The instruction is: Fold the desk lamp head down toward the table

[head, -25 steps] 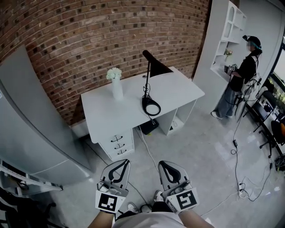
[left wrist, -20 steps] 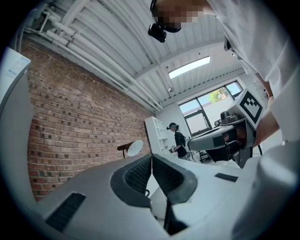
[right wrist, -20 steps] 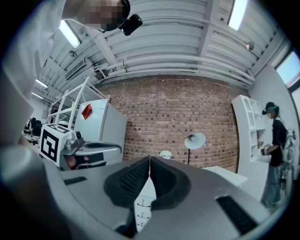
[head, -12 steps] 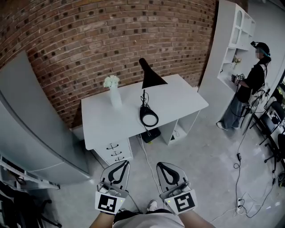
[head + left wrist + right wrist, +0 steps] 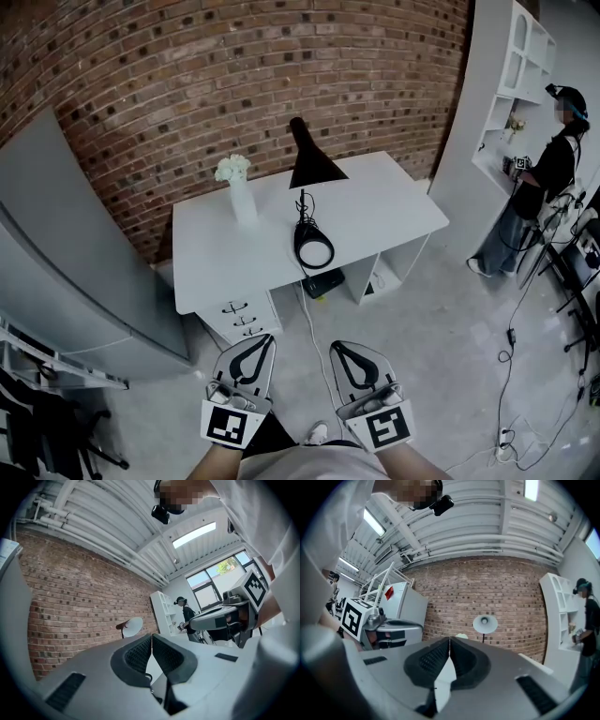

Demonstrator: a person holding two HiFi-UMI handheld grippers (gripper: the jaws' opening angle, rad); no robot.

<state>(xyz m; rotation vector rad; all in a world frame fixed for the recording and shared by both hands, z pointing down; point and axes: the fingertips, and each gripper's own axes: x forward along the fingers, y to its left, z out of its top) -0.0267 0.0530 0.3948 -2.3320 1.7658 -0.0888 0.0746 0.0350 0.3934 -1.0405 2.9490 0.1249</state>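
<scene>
A black desk lamp stands upright on the white desk (image 5: 375,220), its cone head (image 5: 313,165) raised above a round black base (image 5: 315,247). The lamp head (image 5: 132,626) also shows small in the left gripper view and, as a pale cone (image 5: 485,623), in the right gripper view. Both grippers hang low in front of the person, well short of the desk. My left gripper (image 5: 258,343) is shut with nothing in it. My right gripper (image 5: 339,348) is shut and empty too, beside the left one.
A white vase with flowers (image 5: 239,192) stands on the desk left of the lamp. A cord (image 5: 309,328) runs from the desk down across the floor. A grey cabinet (image 5: 75,272) is at left, white shelves (image 5: 525,84) and another person (image 5: 544,187) at right.
The view has drifted: the desk and lamp sit a little further right and nearer in the frame, and the other person has slid toward the right edge. Both grippers stay shut.
</scene>
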